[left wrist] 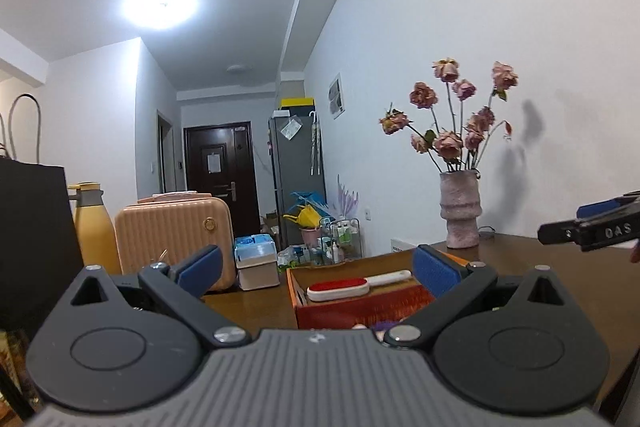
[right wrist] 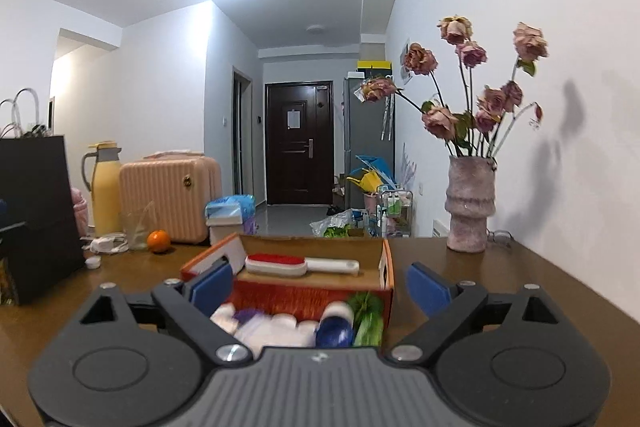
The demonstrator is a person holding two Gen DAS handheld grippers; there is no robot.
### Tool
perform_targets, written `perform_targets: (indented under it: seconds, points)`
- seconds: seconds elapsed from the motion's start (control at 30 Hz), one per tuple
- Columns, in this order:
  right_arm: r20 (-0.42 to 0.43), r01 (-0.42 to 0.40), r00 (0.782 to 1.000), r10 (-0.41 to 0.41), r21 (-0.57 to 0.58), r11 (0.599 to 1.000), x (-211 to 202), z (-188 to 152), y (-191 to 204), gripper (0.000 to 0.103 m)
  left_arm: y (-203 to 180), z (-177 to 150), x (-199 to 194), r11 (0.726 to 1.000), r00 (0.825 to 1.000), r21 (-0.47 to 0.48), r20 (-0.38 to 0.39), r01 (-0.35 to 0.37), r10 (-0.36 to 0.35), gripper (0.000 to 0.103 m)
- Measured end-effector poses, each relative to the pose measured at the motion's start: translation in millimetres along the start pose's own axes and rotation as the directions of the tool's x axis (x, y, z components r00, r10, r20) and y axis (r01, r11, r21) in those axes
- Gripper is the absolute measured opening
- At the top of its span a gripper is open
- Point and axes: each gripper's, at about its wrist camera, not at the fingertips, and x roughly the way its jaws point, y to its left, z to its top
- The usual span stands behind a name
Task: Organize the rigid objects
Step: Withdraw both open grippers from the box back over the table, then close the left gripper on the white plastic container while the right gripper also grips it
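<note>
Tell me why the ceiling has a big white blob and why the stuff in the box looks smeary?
Left wrist view: the ceiling lamp glares white, washing out its shape. Right wrist view: the same lamp glares; the bottles at the near end of the box look blurred, while the vase stays sharp and casts dark shadows on the wall.

Both of your wrist views sit low over the table [right wrist: 500, 275] and face the same way, past the orange box [right wrist: 386, 267] toward the dark door [right wrist: 298, 143] down the hall. Your left view looks at the box [left wrist: 294, 291] from its left, close in, with the vase [left wrist: 460, 211] to its right. Your right view sits nearer, right over the box's near end. Both share the box, the brush [left wrist: 348, 285] [right wrist: 296, 264] in it, vase [right wrist: 470, 203], suitcase [left wrist: 174, 239] [right wrist: 170, 197] and door [left wrist: 220, 163].
</note>
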Motion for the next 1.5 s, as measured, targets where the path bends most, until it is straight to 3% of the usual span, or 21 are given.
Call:
perform_targets:
  seconds: [0.1,0.3,0.43,0.73,0.93,1.03,1.23,1.33,1.4,1.5]
  points:
    - [-0.009,0.008,1.000,-0.008,-0.009,1.000,-25,-27,10,0.098,-1,-14,-13,1.000,1.000,-0.002,-0.017,0.008,-0.008,0.103]
    - [-0.067,0.059,0.996,-0.053,0.083,0.995,-50,-79,18,0.101,-5,-41,-12,0.998,0.989,-0.057,-0.149,0.020,-0.028,0.103]
    - [-0.135,0.103,0.986,-0.099,0.023,0.994,-44,-100,21,0.100,-11,-56,-3,0.998,0.980,-0.040,-0.192,0.045,-0.051,0.103]
    - [-0.175,0.120,0.978,-0.115,0.018,0.993,-15,-102,16,0.100,-11,-83,40,0.996,0.953,-0.067,-0.293,0.061,-0.078,0.103]
    - [-0.212,0.059,0.976,-0.041,0.080,0.995,35,-84,6,0.091,-17,-75,93,0.990,0.942,-0.103,-0.311,0.097,-0.125,0.103]
    - [-0.219,0.034,0.976,-0.005,0.127,0.991,65,-75,3,0.086,-22,-69,133,0.975,0.919,-0.160,-0.340,0.152,-0.199,0.098]
    - [-0.243,-0.027,0.966,0.088,0.245,0.969,127,-66,-11,0.067,-37,-69,202,0.944,0.861,-0.267,-0.415,0.195,-0.294,0.061]
    - [-0.266,-0.038,0.957,0.118,0.289,0.957,153,-65,-19,0.056,-47,-73,226,0.932,0.840,-0.294,-0.434,0.211,-0.327,0.050]
    - [-0.275,-0.045,0.951,0.140,0.324,0.945,165,-66,-23,0.052,-53,-76,240,0.919,0.814,-0.320,-0.454,0.230,-0.362,0.048]
    - [-0.292,-0.050,0.942,0.168,0.374,0.926,178,-70,-32,0.046,-58,-82,261,0.900,0.758,-0.377,-0.515,0.220,-0.401,0.044]
